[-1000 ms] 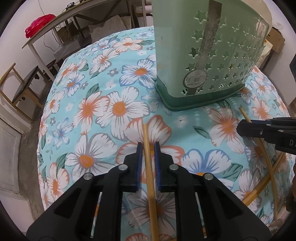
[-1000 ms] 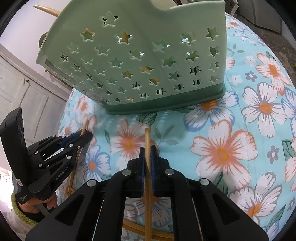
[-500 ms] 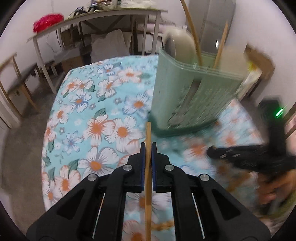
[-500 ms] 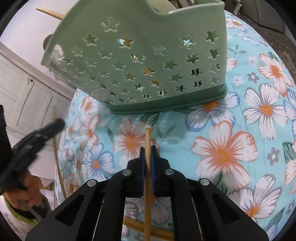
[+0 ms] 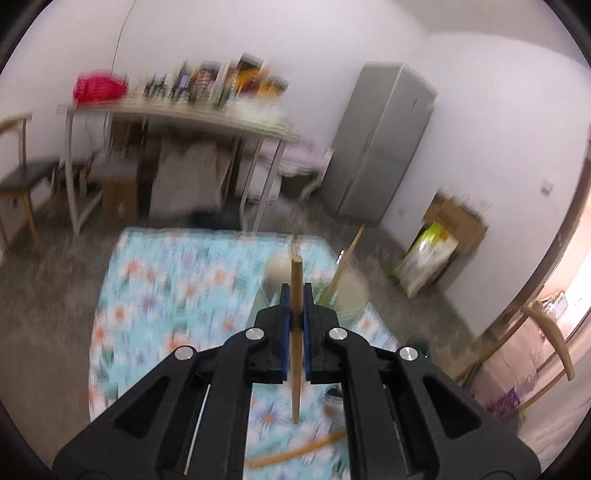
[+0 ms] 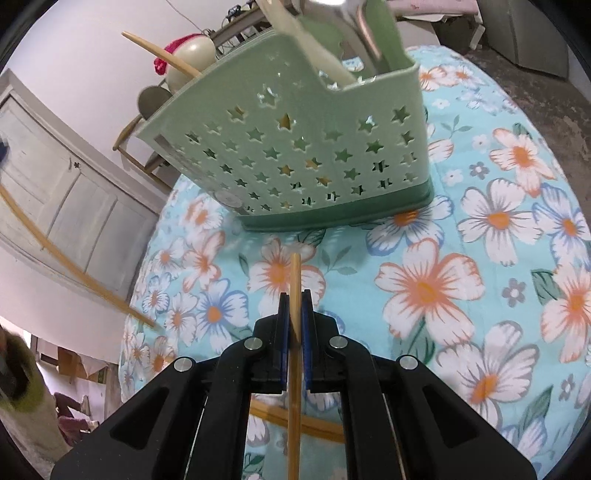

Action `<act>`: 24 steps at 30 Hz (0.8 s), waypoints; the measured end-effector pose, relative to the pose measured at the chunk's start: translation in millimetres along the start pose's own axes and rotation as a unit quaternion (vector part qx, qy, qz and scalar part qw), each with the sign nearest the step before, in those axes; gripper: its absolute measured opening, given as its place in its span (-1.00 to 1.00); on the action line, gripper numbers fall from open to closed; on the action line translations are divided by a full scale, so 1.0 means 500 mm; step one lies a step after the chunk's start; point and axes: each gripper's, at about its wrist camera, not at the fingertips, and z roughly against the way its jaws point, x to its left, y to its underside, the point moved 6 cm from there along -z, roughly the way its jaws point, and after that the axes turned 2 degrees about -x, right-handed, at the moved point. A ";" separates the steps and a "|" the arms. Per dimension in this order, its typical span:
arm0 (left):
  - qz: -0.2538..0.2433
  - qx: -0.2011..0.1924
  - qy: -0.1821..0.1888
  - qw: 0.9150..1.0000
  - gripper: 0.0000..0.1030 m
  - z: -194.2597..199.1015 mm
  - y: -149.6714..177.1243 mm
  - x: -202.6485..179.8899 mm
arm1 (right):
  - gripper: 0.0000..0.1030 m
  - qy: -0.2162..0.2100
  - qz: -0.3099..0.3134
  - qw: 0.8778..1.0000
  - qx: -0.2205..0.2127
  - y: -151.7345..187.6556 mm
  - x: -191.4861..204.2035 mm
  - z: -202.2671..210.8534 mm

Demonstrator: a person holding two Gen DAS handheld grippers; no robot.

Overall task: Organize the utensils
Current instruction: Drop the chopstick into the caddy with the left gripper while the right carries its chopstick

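My left gripper (image 5: 294, 295) is shut on a bamboo chopstick (image 5: 296, 280), held high above the flowered table (image 5: 166, 288); that view is blurred. Just beyond its tips the green utensil holder (image 5: 343, 302) shows dimly, with a chopstick (image 5: 345, 262) sticking out. My right gripper (image 6: 294, 302) is shut on another bamboo chopstick (image 6: 294, 280) just above the cloth, in front of the green star-pierced utensil holder (image 6: 295, 147). The holder contains a cream ladle (image 6: 192, 55), chopsticks and a metal utensil (image 6: 354, 18). The left hand's chopstick (image 6: 66, 266) crosses the right wrist view's left side.
Another chopstick (image 6: 288, 415) lies on the flowered tablecloth (image 6: 480, 258) under my right gripper. Beyond the table stand a cluttered side table (image 5: 177, 118), a chair (image 5: 18, 177), a grey fridge (image 5: 380, 147) and cardboard boxes (image 5: 454, 221). A person's sleeve (image 6: 18, 376) is at the lower left.
My left gripper has closed on its chopstick, lifted it well off the cloth and tilted upward toward the room. My right gripper, still holding its chopstick, has backed slightly from the holder.
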 end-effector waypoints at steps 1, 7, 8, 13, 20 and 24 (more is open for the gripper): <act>-0.010 -0.022 0.000 1.000 -0.91 0.007 -0.026 -0.014 | -0.88 0.000 0.000 1.000 -0.004 0.001 0.000 0.008; -0.027 -0.116 0.014 0.993 -0.91 0.001 -0.139 -0.061 | -0.88 -0.006 -0.003 1.000 -0.022 0.005 0.006 0.046; -0.026 -0.126 0.014 0.992 -0.91 -0.003 -0.148 -0.064 | -0.88 -0.008 -0.003 1.000 -0.023 0.005 0.007 0.051; -0.010 -0.137 0.024 0.990 -0.91 -0.077 -0.161 -0.069 | -0.88 -0.015 -0.002 1.000 -0.028 0.002 0.016 0.058; -0.018 -0.104 0.013 0.994 -0.91 -0.193 -0.098 -0.062 | -0.88 -0.021 -0.003 0.999 -0.028 -0.008 0.020 0.055; -0.015 -0.079 0.004 0.997 -0.91 -0.235 -0.064 -0.042 | -0.88 -0.020 -0.003 0.999 -0.026 -0.008 0.021 0.049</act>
